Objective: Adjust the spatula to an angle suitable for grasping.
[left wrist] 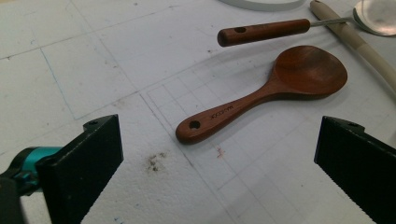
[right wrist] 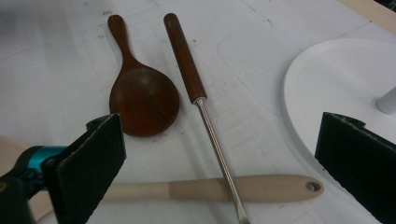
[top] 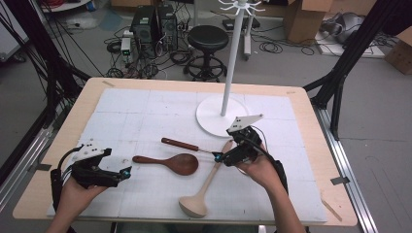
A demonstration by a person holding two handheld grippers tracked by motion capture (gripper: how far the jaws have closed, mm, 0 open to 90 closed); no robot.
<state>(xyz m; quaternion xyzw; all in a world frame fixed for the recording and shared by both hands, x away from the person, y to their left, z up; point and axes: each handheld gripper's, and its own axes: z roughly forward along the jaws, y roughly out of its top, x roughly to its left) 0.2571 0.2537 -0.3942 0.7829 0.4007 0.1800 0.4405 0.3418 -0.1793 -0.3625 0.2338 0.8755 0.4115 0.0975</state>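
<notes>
Steel-shafted utensil (right wrist: 212,135): I see a dark wooden handle and a thin metal shaft; it lies mid-tabletop, its shaft crossing over the beige ladle's handle, just ahead of my right claw.
Brown wooden spoon (left wrist: 275,91): flat on the white mat, bowl up, just beside the steel utensil's handle, apart from it.
Beige ladle (top: 204,187): cream, long handle, bowl toward my edge of the tabletop (top: 48,160).
Right claw (right wrist: 219,154): released, jaws wide, nothing gripped.
Left claw (left wrist: 217,154): released, jaws wide, facing the brown spoon's handle end.
Left claw view: I read lettering on the brown spoon's handle and a hanging hole.
Right claw view: embossed lettering on the ladle's handle.
High view: the white stand (top: 224,73) rises from its round base.
</notes>
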